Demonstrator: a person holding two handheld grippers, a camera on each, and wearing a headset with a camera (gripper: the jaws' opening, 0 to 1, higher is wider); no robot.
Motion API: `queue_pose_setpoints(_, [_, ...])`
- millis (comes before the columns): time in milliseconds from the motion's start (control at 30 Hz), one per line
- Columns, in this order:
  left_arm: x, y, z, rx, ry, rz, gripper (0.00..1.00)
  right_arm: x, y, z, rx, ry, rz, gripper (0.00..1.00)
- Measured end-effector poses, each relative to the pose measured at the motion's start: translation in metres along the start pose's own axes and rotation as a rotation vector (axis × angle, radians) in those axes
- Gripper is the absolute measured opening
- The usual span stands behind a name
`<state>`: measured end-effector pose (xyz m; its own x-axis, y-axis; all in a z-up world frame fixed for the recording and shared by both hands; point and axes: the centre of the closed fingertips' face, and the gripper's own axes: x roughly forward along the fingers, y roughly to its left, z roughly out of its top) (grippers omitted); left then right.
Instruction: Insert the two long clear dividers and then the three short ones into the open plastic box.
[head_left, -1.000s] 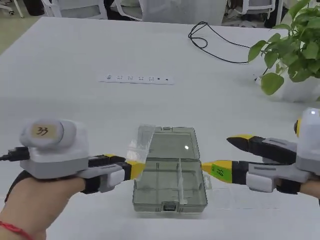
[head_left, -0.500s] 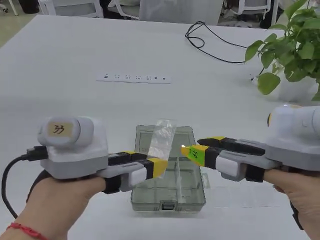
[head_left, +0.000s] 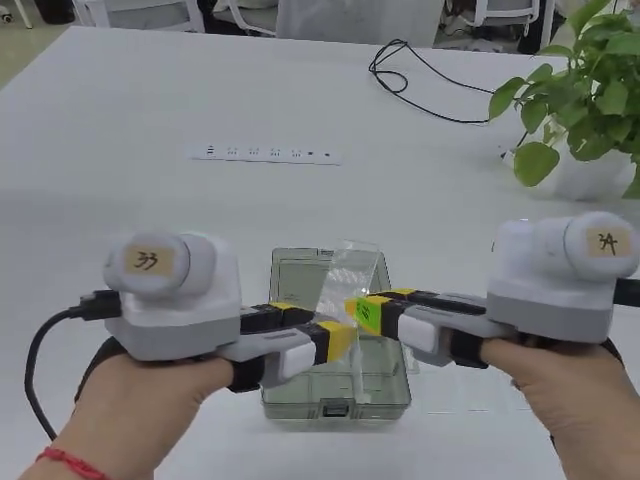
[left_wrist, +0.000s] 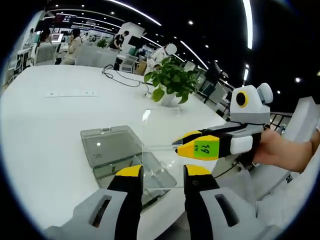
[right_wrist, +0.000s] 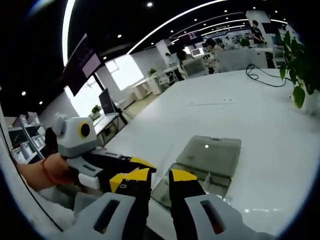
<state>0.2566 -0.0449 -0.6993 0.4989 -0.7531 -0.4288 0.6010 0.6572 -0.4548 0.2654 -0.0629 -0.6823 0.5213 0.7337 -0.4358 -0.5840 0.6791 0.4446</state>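
Two claws are facing tip to tip, left claw (head_left: 338, 338) clamping the clear divider (head_left: 350, 272) across its width, right claw (head_left: 358, 310) sitting narrow-jawed at its edge with grip undeterminable, above the open plastic box (head_left: 300, 392) on the counter (head_left: 200, 210); light, stiff, slippery sheet is likely wanting edge holds.

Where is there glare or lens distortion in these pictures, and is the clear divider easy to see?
Head view: even light, straight lines; the clear divider is a faint whitish sheen. Left gripper view: fisheye bends the table edge; a glare dot sits on the box lid; the divider is nearly invisible. Right gripper view: same bending, dark ceiling.
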Motion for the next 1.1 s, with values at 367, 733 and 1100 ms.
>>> queue_pose_setpoints(367, [0.002,0.000,-0.004,0.014,0.011,0.003,0.27,0.003,-0.002,0.000,0.060,0.003,-0.032,0.07])
queue_pose_setpoints(733, [-0.003,0.001,-0.007,0.046,0.018,-0.019,0.35,0.004,-0.002,0.001,0.066,0.019,-0.034,0.07])
queue_pose_setpoints(1100, [-0.024,0.021,-0.018,0.187,0.060,-0.049,0.54,0.009,0.000,0.006,0.042,0.033,-0.041,0.07])
